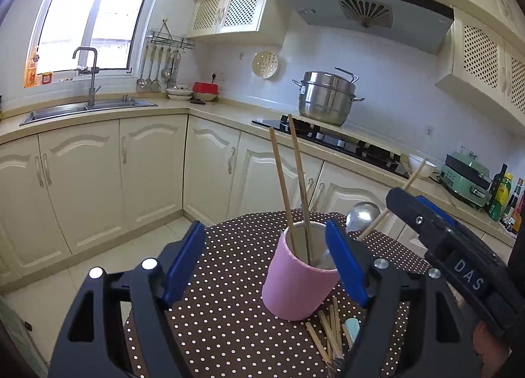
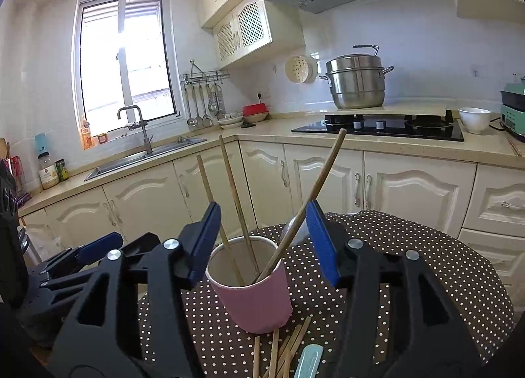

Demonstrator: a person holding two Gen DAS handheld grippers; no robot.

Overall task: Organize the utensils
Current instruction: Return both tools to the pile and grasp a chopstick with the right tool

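Kitchen's pretty standard: big steel steamer pot (image 2: 356, 82) sits just behind the black hob (image 2: 380, 126). Right of the hob there's a white bowl (image 2: 474, 118), then a green appliance (image 2: 513, 108). Way off left of the hob are the sink (image 2: 144, 156) and tap (image 2: 139, 125) under the window (image 2: 124, 62). Range hood (image 1: 361, 13) hangs above the hob.

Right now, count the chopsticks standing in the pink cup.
3. Two lean left in the pink cup: one outermost, one beside it. The third leans right, between the right gripper's open fingers. More lie loose on the table.
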